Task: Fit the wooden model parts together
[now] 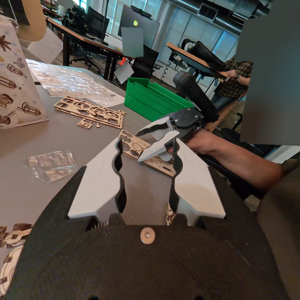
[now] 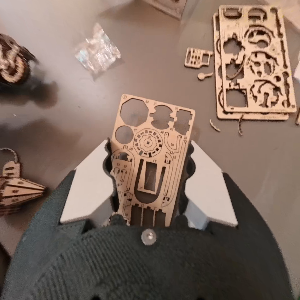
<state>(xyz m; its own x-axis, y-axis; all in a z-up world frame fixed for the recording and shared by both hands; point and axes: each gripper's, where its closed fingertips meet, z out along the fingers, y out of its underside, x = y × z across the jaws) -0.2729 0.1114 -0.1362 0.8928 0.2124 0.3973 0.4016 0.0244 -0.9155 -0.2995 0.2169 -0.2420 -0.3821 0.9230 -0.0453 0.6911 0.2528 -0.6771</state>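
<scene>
A thin wooden sheet point(image 2: 151, 146) of laser-cut parts, with several holes punched out, sits between my right gripper's point(image 2: 149, 144) fingers. Its long edges meet both black pads, so the gripper is shut on it. It stays sharp while the table around it is blurred. In the left wrist view the same sheet point(image 1: 134, 146) is low over the grey table point(image 1: 48, 141) and the right gripper point(image 1: 138, 147) straddles it. My left gripper point(image 1: 147, 142) is open and empty, just in front of the sheet. A partly built wooden model point(image 2: 17, 193) lies at the left.
A stack of punched-out wooden sheets point(image 1: 90, 112) point(image 2: 254, 65) lies beyond, with small loose parts point(image 1: 84, 123) point(image 2: 197, 57) beside it. There are also a clear plastic bag point(image 1: 52, 164) point(image 2: 97, 48), an instruction booklet point(image 1: 17, 81) at the left and a green bin point(image 1: 151, 100) behind. A forearm point(image 1: 235, 165) reaches in from the right.
</scene>
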